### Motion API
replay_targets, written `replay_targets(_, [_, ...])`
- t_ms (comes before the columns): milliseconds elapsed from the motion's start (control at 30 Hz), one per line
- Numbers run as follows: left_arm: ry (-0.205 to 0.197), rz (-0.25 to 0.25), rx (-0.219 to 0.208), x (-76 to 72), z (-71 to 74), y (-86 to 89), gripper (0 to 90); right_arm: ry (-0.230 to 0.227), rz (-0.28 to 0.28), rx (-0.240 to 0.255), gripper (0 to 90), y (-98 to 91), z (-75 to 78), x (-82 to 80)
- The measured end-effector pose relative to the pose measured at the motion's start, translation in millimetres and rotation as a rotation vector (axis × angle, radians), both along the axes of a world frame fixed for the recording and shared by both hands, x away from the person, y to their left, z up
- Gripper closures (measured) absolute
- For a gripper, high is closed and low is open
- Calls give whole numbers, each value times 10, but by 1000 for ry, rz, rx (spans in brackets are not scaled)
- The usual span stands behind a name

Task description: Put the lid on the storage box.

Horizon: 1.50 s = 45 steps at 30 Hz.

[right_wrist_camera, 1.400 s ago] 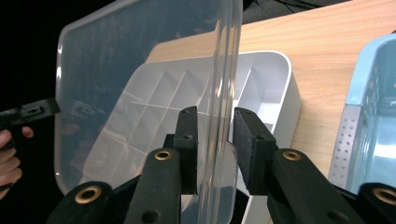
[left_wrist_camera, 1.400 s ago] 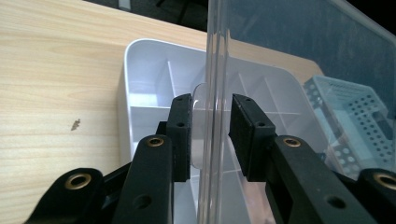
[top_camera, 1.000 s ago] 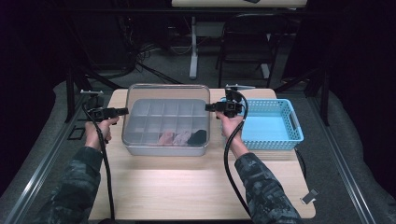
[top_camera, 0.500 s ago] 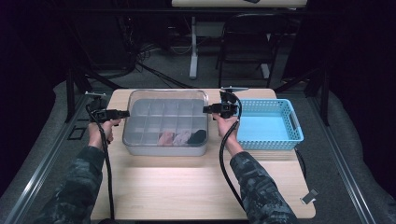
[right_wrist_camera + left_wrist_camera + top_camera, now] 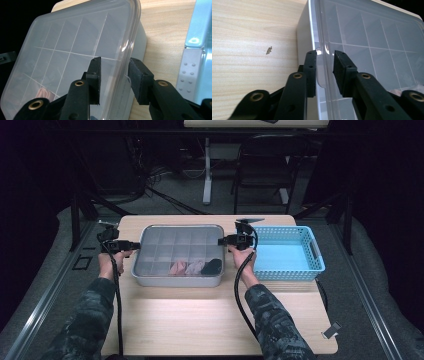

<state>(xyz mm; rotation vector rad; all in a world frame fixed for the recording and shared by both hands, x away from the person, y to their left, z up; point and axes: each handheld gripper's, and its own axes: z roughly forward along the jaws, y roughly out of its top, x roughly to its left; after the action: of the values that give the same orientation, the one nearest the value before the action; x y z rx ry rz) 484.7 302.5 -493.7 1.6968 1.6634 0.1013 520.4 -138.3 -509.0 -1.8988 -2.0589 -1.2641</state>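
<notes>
Dim lab, wooden table (image 5: 200,320), floor cables (image 5: 165,195), chair (image 5: 270,170)

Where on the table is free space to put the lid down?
The widest bare patch of the table is the near strip before the box and basket, between the forearms. The far half is crowded: box and basket nearly fill it.

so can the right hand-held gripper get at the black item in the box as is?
Probably not. The clear lid covers the compartment box, with the black item under it. The right hand-held gripper straddles the lid's edge; lid must come off first.
</notes>
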Motion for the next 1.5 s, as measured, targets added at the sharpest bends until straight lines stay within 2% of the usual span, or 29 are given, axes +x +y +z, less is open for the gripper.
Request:
replay_targets(100, [-14,-11,3,-54,12,5,664,-10,15,-35,615,33,25,-6])
replay_targets(200, [-66,-3,13,-157,22,25,612,-16,25,-40,598,35,29,-13])
replay_targets(233, [-72,-11,12,-187,12,35,600,-15,17,-49,548,43,24,-19])
replay_targets(267, [-67,-21,13,-218,1,46,580,-18,20,-59,549,39,24,-25])
replay_targets(333, [-80,-13,25,-265,-31,36,547,-28,23,-70,539,21,31,-50])
replay_targets(500, [-76,-51,12,-356,-106,29,494,-59,48,-125,547,-15,82,-160])
replay_targets(667, [-54,-79,-31,-387,-169,21,504,-40,66,-102,606,-20,81,-239])
replay_targets(800, [-47,-85,-35,-389,-185,20,522,-43,69,-82,645,19,67,-249])
replay_targets(867, [-45,-89,-40,-391,-185,23,524,-44,74,-104,636,55,60,-249])
replay_targets(1000, [-47,-108,-31,-404,-182,22,520,-26,76,-94,630,41,47,-237])
replay_targets(1067, [-40,-113,-34,-412,-185,30,518,-33,84,-109,615,51,53,-242])
replay_targets(1133, [-50,-109,-38,-422,-193,32,513,-45,87,-129,576,69,69,-251])
replay_targets(1200, [-61,-95,-11,-443,-181,45,461,-51,89,-139,546,53,106,-272])
replay_targets(1233, [-71,-88,-14,-456,-177,55,444,-59,89,-136,535,48,132,-289])
replay_targets(1300, [-75,-84,6,-484,-155,62,384,-75,105,-136,500,29,196,-337])
replay_targets(1333, [-87,-79,11,-502,-147,60,353,-82,119,-150,486,23,236,-369])
replay_targets(1500, [-133,-91,86,-663,-33,20,240,-117,170,-189,396,-66,377,-579])
